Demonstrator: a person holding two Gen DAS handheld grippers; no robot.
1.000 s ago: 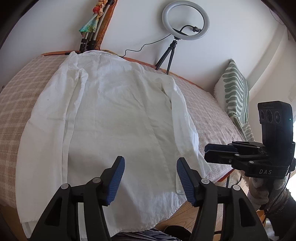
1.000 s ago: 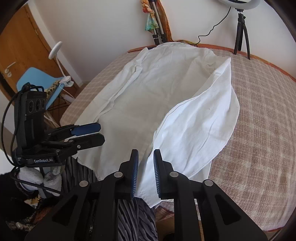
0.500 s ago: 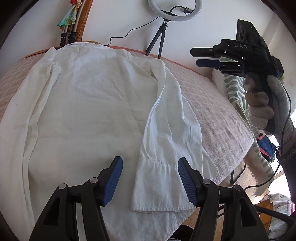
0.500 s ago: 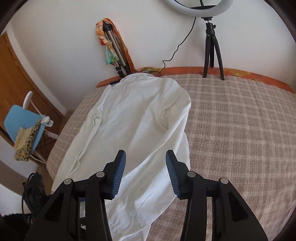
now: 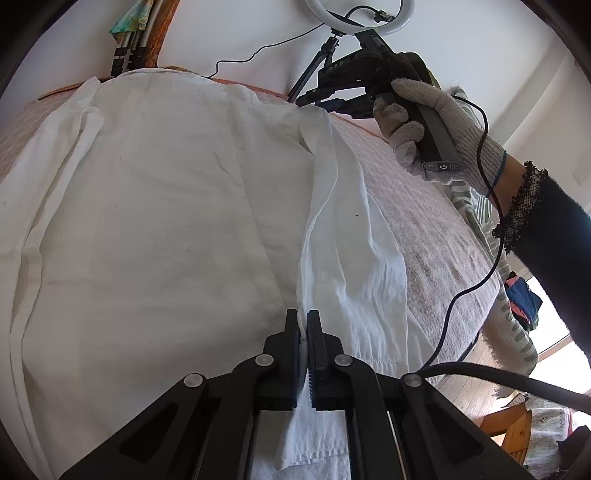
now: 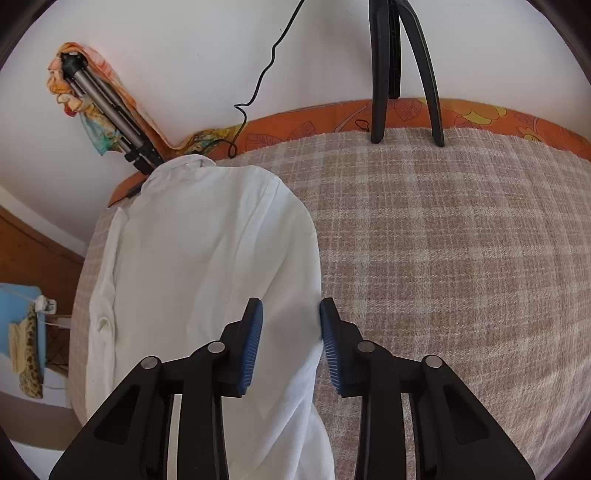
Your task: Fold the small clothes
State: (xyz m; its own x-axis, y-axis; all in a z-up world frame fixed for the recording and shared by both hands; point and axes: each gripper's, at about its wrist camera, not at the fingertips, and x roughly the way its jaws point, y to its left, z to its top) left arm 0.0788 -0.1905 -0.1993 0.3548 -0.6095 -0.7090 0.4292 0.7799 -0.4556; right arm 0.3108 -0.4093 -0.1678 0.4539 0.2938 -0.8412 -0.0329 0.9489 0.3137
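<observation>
on the bed (image 6: 461, 258), white shirt (image 5: 166, 221) barely folded; left gripper (image 5: 303, 332) pinches its sleeve, right gripper (image 6: 290, 314) apparently empty, jaws apart.

White shirt (image 5: 155, 221): 1 | grippers: 2, left gripper (image 5: 303, 325), right gripper (image 6: 291, 314) | gloved hand (image 5: 424, 122): 1 | ring light (image 5: 369, 18): 1 | folded tripod (image 6: 110, 114): 1 | striped cushion (image 5: 480, 206): 1 | bed (image 6: 461, 258): 1 | blue chair (image 6: 22, 306): 1
</observation>
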